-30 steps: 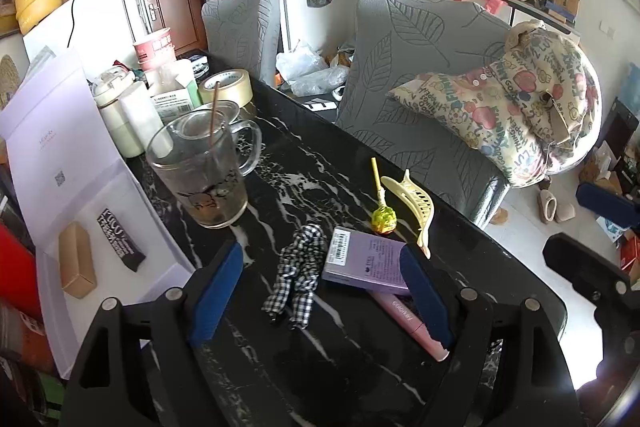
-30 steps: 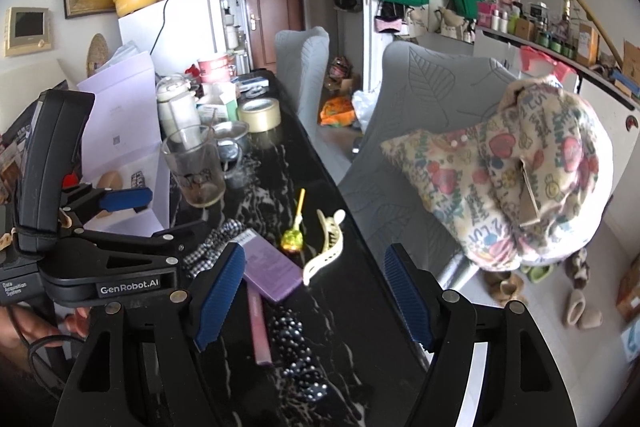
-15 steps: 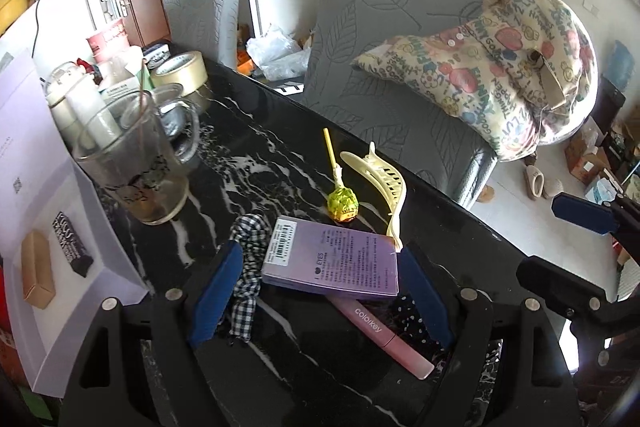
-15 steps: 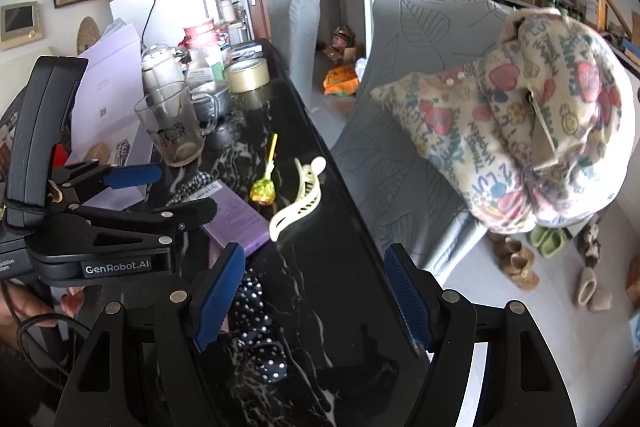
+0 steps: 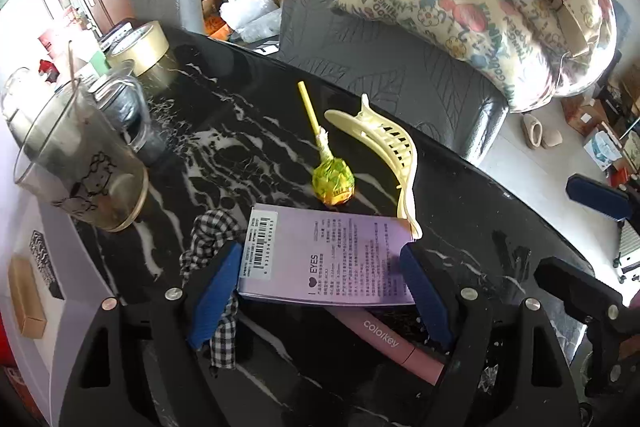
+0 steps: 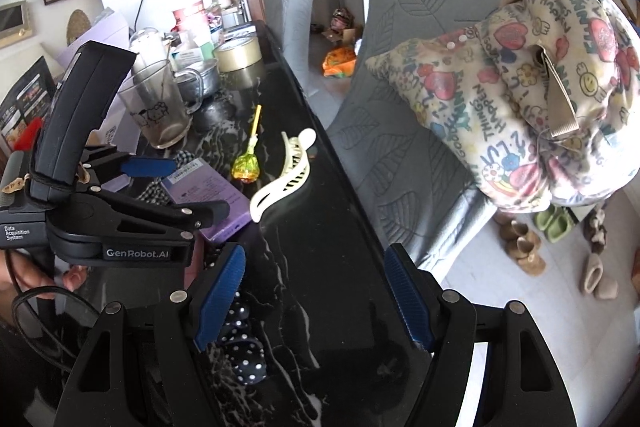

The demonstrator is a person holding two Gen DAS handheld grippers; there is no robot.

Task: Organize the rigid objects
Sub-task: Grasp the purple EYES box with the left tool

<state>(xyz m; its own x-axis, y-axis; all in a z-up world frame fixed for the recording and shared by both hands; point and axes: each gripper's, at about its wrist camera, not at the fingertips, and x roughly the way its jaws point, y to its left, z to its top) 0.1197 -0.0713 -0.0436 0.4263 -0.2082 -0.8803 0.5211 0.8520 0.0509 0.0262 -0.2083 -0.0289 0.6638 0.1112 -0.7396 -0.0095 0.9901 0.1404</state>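
Jaws of the left gripper point(image 5: 320, 283) straddle the purple box point(image 5: 326, 261) on the black table point(image 5: 224, 131), pads at its ends; grip uncertain. Right gripper point(image 6: 316, 301) hovers wide open, holding nothing.

1. Your left gripper point(image 5: 320, 283) is straddling the box point(image 5: 324, 259), one pad at each end.
2. The lollipop point(image 5: 332, 183) is lying just behind the box, with the hair claw point(image 5: 384, 147) to its right.
3. The glass mug point(image 5: 76, 163) is standing far left on the table point(image 5: 224, 131).
4. The tube point(image 5: 384, 337) is lying under the box's near edge.

Both grippers point(image 5: 320, 291) point(image 6: 316, 297) apparently agape
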